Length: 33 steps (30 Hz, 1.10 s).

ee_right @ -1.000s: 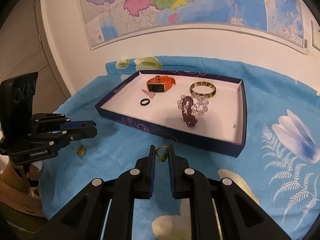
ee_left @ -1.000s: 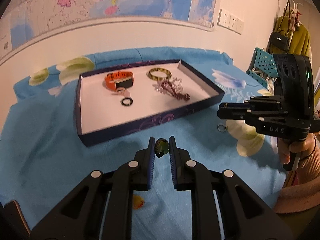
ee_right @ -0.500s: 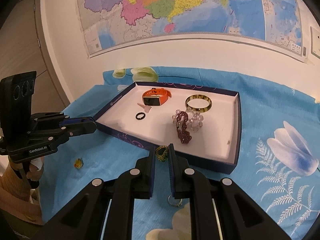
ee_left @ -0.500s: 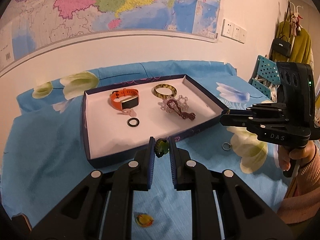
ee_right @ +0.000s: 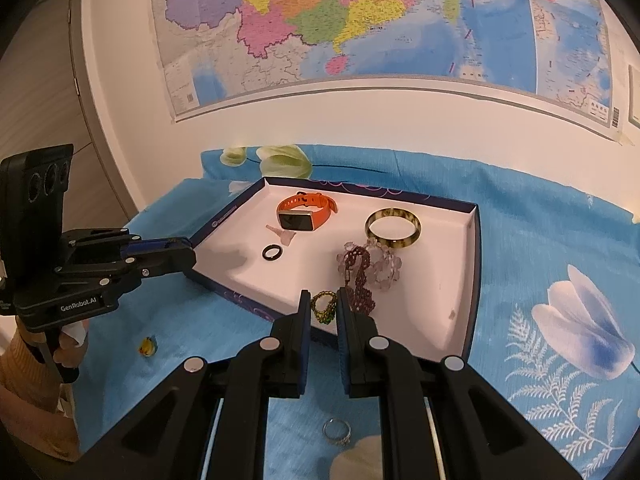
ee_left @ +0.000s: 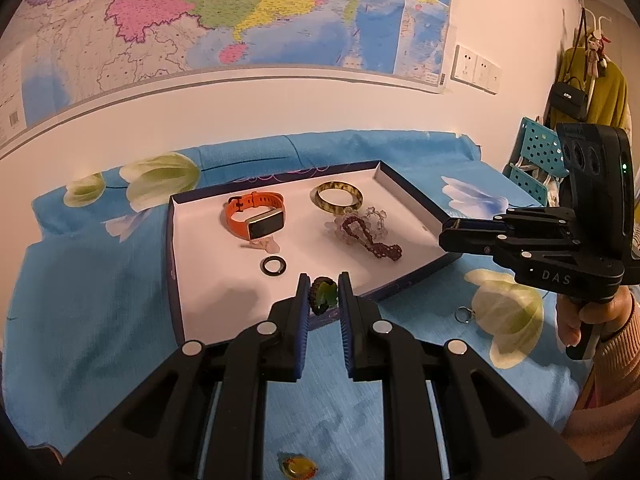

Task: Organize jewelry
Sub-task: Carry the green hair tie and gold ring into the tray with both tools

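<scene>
My left gripper (ee_left: pixel 324 292) is shut on a green stone ring (ee_left: pixel 323 295) and holds it over the near wall of the navy tray (ee_left: pixel 173 240). My right gripper (ee_right: pixel 324 304) is shut on a green beaded ring (ee_right: pixel 324 307) over the tray's (ee_right: pixel 474 280) near edge. Inside the tray lie an orange watch (ee_left: pixel 254 220), a yellow-green bangle (ee_left: pixel 338 198), a black ring (ee_left: pixel 274 266) and purple and clear bead bracelets (ee_left: pixel 366 230). The right gripper also shows in the left wrist view (ee_left: pixel 450 234); the left one shows in the right wrist view (ee_right: pixel 188 254).
A silver ring (ee_left: pixel 464 314) lies on the blue flowered cloth right of the tray; it also shows in the right wrist view (ee_right: pixel 337 431). A yellow-orange trinket (ee_left: pixel 298 468) lies on the cloth near me. A wall with a map stands behind.
Both grippers have lifted and moved forward toward the tray, each still holding its ring. The tray now sits right under both fingertips.
</scene>
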Available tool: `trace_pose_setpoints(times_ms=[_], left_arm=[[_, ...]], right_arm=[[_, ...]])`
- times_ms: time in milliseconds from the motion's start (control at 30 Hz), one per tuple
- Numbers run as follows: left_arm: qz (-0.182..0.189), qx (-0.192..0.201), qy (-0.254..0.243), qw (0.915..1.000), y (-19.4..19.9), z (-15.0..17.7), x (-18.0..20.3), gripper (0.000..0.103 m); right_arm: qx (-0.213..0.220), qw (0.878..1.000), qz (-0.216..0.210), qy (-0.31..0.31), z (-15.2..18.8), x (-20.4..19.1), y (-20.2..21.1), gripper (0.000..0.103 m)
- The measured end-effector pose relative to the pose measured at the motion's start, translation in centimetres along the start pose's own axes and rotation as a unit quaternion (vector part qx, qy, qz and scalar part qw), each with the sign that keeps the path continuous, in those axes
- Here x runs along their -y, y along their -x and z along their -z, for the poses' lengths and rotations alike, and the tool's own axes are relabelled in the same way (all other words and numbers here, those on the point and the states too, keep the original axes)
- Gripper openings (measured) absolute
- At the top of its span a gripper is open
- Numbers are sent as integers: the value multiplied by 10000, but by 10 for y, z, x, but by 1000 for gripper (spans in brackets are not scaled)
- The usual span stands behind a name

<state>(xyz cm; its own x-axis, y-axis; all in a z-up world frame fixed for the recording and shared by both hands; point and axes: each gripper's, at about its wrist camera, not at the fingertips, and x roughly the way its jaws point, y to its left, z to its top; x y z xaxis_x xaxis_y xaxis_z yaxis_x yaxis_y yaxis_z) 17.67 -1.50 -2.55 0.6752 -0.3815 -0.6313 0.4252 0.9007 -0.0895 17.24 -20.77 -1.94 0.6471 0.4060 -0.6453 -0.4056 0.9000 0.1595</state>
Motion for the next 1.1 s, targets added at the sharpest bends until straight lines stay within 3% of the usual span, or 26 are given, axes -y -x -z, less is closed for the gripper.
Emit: trace_pose_setpoints(times_ms=[1100], left_arm=[[-162, -36, 59, 9998, -23, -19, -7, 14]], right_arm=[[-102, 9999, 85, 7, -20, 7, -25, 11]])
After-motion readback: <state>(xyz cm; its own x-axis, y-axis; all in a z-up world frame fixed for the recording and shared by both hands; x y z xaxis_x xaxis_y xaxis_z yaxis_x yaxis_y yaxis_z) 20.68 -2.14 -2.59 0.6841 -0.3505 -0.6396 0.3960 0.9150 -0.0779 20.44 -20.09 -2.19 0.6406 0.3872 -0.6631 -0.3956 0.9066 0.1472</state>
